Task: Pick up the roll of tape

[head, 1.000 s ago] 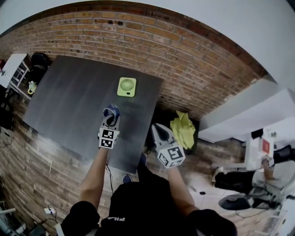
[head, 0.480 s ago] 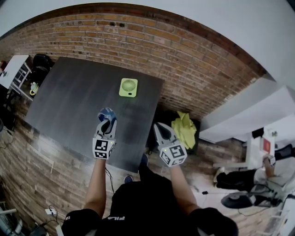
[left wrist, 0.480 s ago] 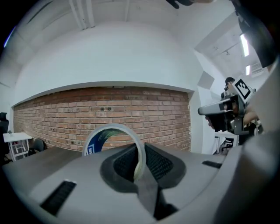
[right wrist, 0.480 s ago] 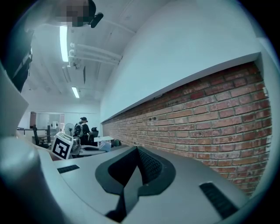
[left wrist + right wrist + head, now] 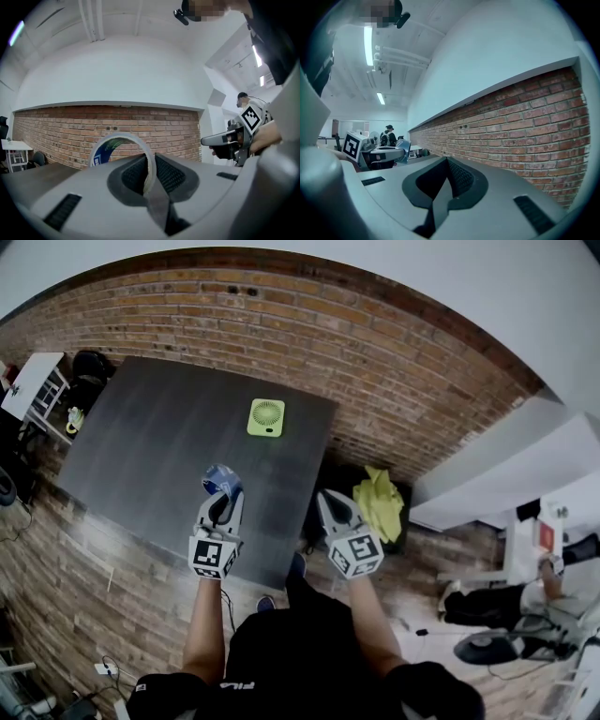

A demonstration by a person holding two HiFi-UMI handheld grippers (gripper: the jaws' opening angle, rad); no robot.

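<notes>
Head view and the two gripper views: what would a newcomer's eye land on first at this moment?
The roll of tape, blue inside, is pinched by its wall in the left tool and held up before the brick wall. Beyond it on the dark table sits a small lime-green fan. The right tool is shut on nothing, beside the table's right edge.

roll of tape, pale with blue core, perhaps clear, on edge, pinched in left gripper.
</notes>
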